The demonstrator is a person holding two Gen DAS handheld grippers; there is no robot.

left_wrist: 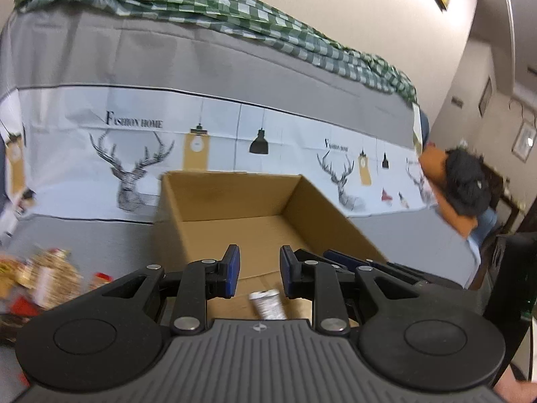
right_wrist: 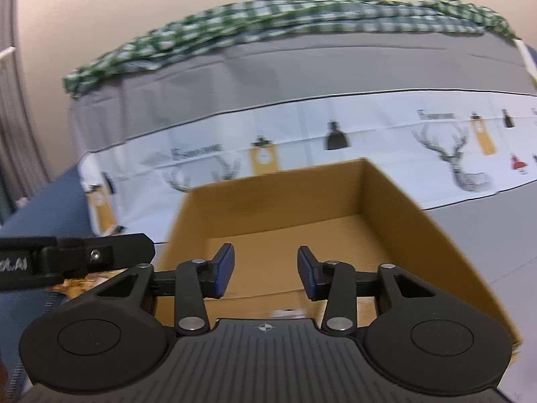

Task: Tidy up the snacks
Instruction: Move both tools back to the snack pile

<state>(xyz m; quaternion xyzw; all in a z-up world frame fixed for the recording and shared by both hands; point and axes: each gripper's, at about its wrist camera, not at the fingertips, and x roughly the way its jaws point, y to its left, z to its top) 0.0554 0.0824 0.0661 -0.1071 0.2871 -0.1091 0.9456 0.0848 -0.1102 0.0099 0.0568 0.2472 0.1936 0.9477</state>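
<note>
Snacks [left_wrist: 47, 273] beside box [left_wrist: 235, 198], both grippers angled down, parted, empty

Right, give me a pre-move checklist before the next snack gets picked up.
1. Left hand-held gripper empty: ok, jaws apart, nothing between them.
2. Right hand-held gripper empty: ok, jaws apart.
3. Cardboard box open with room: ok.
4. Silver packet inside box: ok, near the front wall.
5. Loose snacks left of box: ok, but blurred; types cannot tell.
</note>
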